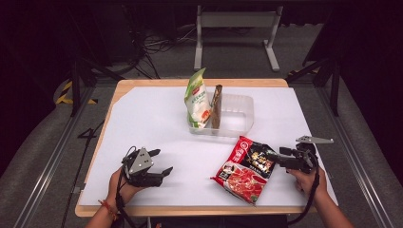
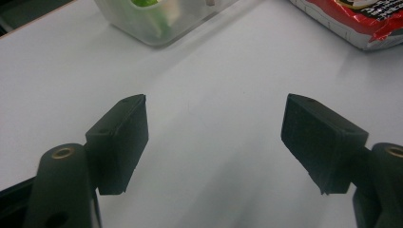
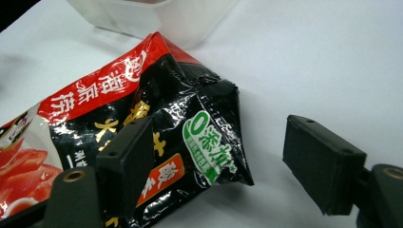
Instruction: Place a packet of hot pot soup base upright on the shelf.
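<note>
A red and black noodle packet lies flat on the white table at the front right. My right gripper is at its right edge, pointing left. In the right gripper view the jaws stand open with the packet's black corner between them, and the pads do not press on it. My left gripper rests at the front left, open, with bare table between its jaws. A corner of the packet appears far off at the top right of the left gripper view.
A clear plastic bin stands at the middle back of the table, holding an upright green and white pouch and a brown bar. The bin is ahead of the left gripper. The table's wooden edge runs along the front.
</note>
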`<state>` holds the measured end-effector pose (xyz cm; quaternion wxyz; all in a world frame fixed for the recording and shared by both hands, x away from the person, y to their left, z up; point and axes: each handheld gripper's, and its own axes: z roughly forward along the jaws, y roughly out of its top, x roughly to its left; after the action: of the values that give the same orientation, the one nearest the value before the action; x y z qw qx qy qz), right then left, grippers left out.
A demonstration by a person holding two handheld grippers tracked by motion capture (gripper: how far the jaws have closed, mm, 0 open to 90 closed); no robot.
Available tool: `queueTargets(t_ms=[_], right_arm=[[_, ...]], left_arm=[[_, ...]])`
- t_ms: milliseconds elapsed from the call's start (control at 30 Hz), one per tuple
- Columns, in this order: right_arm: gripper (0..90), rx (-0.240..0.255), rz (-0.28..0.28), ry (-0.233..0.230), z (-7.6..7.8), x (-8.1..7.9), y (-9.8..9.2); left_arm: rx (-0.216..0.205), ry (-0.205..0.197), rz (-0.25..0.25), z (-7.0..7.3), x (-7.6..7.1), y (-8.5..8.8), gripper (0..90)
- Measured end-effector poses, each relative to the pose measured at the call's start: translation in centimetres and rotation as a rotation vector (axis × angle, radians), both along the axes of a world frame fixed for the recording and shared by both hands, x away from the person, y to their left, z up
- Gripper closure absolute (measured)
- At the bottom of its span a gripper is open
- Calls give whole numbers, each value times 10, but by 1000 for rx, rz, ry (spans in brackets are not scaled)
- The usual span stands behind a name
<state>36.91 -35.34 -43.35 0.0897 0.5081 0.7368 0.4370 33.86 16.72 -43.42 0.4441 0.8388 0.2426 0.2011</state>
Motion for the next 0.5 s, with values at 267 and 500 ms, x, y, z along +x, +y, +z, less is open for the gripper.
queueTargets(t_ms=[267, 500], right_arm=[[352, 38, 20, 51, -2, 2, 5], [353, 45, 24, 97, -5, 11, 16]], left_arm=[[21, 2, -13, -2, 1, -3, 249], [25, -1, -16, -2, 1, -2, 250]])
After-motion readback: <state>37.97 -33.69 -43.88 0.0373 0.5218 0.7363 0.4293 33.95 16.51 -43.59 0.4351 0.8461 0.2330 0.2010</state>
